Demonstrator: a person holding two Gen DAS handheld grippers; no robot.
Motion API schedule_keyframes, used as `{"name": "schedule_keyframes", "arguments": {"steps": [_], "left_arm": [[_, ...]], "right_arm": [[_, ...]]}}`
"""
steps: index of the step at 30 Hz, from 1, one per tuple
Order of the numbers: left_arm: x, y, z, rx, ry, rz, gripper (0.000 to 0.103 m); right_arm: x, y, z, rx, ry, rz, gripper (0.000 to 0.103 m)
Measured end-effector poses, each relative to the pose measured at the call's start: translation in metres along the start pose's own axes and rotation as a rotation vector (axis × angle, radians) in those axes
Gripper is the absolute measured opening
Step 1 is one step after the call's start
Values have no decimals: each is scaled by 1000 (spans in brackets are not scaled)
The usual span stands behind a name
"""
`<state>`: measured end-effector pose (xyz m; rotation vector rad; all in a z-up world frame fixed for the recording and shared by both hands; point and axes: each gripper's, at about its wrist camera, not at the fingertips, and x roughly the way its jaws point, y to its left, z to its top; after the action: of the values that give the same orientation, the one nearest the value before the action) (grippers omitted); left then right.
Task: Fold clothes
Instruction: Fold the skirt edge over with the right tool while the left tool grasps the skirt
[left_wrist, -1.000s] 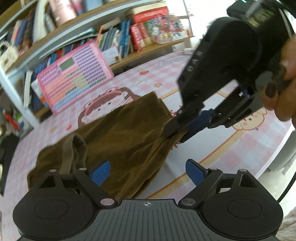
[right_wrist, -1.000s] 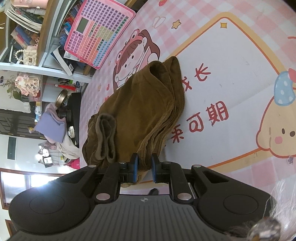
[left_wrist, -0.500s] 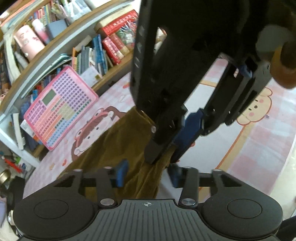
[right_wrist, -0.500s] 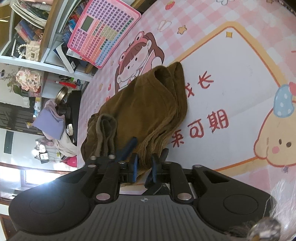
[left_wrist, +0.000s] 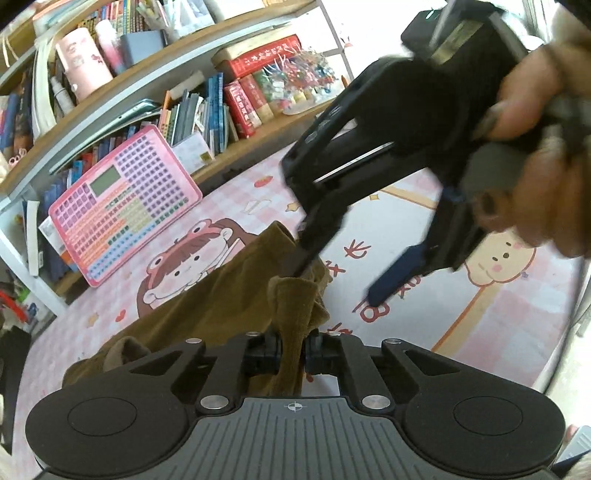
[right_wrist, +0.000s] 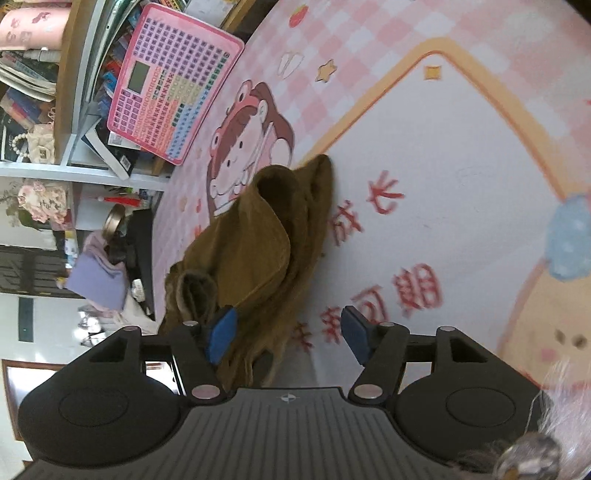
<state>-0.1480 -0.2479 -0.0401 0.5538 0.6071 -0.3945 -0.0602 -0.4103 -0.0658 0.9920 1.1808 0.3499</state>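
Brown corduroy garment (left_wrist: 207, 306) lay bunched on the pink cartoon mat (right_wrist: 461, 155), its far end near the printed girl in a frog hat and its near end gathered up toward both cameras. The step in hand looked like a handover of the near edge from one tool to the other (a regrip partway through a fold, I would judge).

Left gripper (left_wrist: 293, 349) had just been closing, and its fingers stood nearly together with a rope of the brown cloth pinched between them.

Right gripper (right_wrist: 288, 332) had just been opening; its blue pads (right_wrist: 221, 330) stood apart with cloth lying between and beside them but not pressed. In the left view one dark finger of that tool was poked at a fold of the garment, while the other hung over bare mat.

Next, the right tool probably needs to find a fresh corner further along the edge, so that the two can lift and lay the cloth flat. A pink toy keyboard (left_wrist: 122, 206) leaned against the bookshelf (left_wrist: 155, 77) behind.
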Motion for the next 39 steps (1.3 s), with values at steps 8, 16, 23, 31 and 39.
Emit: {"name": "schedule_keyframes", "arguments": {"steps": [8, 16, 23, 31, 39], "left_arm": [[-14, 3, 2, -32, -13, -11, 9], [-18, 1, 0, -41, -21, -30, 8], [-31, 15, 3, -115, -63, -50, 8], [-61, 59, -5, -344, -135, -79, 8], [-87, 115, -29, -559, -205, -119, 8]], "right_arm": [[26, 6, 28, -5, -11, -51, 35], [19, -9, 33, 34, -51, -37, 11], [6, 7, 35, 22, -76, 14, 11], [-2, 55, 30, -34, -96, 99, 11], [11, 120, 12, -141, -125, 133, 11]]}}
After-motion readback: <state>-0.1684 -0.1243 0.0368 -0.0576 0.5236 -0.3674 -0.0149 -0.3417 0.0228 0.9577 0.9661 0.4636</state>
